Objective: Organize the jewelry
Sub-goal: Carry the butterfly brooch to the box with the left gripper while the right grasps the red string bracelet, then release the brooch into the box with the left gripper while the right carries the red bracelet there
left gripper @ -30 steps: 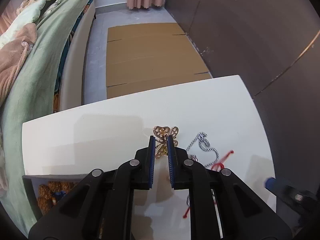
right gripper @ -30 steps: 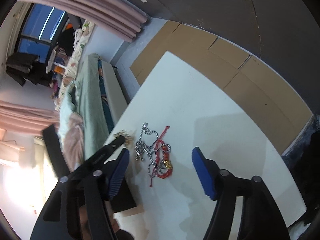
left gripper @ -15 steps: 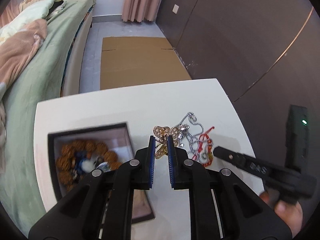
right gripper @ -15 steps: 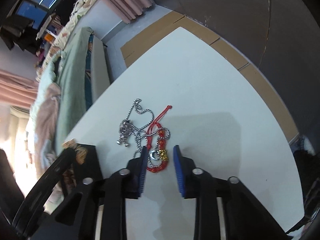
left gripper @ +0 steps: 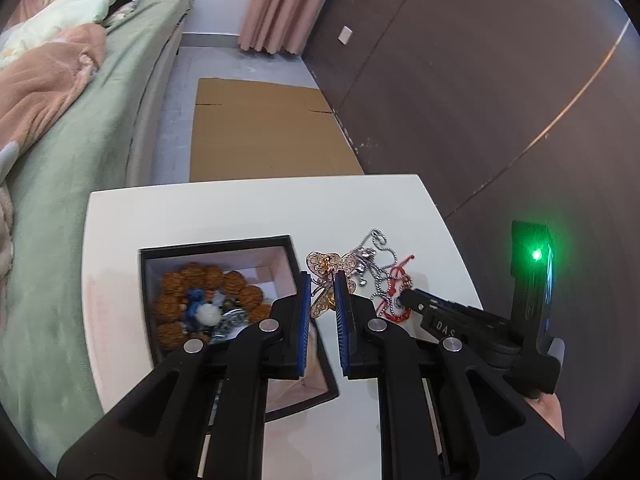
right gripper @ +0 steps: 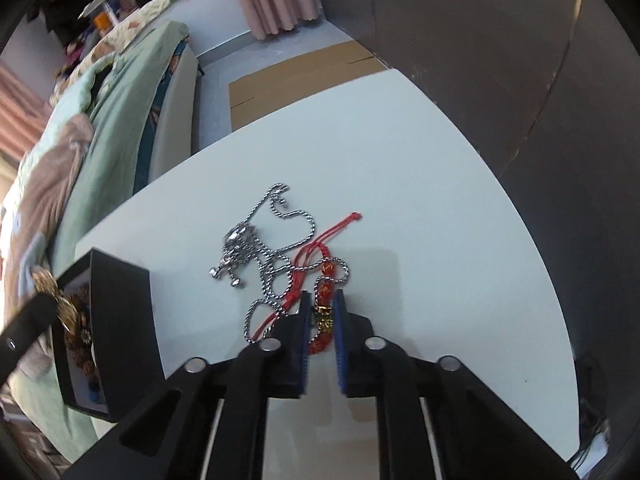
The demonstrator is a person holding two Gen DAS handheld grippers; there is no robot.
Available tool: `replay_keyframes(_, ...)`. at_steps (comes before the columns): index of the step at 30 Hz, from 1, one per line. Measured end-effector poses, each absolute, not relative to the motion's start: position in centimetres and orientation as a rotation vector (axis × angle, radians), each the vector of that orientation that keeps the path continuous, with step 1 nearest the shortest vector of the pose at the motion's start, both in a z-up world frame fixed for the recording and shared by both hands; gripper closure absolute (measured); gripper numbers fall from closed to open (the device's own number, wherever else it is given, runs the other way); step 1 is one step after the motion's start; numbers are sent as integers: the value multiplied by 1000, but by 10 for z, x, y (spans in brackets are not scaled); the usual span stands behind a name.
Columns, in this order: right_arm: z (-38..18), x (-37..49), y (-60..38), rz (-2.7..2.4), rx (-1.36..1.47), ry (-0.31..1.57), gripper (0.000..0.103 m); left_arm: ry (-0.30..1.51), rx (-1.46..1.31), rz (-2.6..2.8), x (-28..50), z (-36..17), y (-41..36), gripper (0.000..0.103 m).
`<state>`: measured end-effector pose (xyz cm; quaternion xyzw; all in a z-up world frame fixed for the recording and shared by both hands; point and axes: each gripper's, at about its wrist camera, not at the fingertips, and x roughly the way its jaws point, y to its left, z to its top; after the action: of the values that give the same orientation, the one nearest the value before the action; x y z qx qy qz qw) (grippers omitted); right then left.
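The left gripper [left gripper: 323,280] is pinching a gold butterfly ornament [left gripper: 329,271] between its blue pads, holding it up just beside the right wall of the black box [left gripper: 218,242], where brown beads [left gripper: 188,276] and a pale stone are already lying. The right gripper [right gripper: 322,300] is closing its fingers around the gold charm of the red cord bracelet [right gripper: 323,312], which is resting on the table and lying tangled with the silver chain necklace [right gripper: 276,252]. That tangle is looking like the main risk: if the right gripper is lifting the red cord, the chain is likely coming along with it, dragging across the surface or dropping off partway. The butterfly is thin and filigreed, so it could be twisting or slipping out of the narrow grip while it is travelling over the box rim. The two tools are also working close together, so they could be bumping. Farther out, the white table [right gripper: 420,168] is sitting smooth and glossy, offering little friction. Beyond it a flattened cardboard sheet [left gripper: 260,128] is lying on the grey floor, a bed with green bedding [left gripper: 80,128] is running along the left, and pink curtains [left gripper: 280,4] are hanging beside a dark panelled wall [left gripper: 480,80].
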<state>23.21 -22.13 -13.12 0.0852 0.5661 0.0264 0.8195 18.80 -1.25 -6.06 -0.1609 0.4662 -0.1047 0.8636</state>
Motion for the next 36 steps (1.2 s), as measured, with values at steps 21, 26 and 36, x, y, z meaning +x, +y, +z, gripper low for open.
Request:
replay_keyframes(21,-106,172,-271,290,608,1170,94,931,-359,-142,135,-46,23,90)
replay_keyframes(26,-107,154,-278,182,475,1188,94,930,-336,-144,123,-45,19,90)
replay_keyframes(36,-127,153,-281,123,439,1265,57,933,-316,-147,114,-45,15,90)
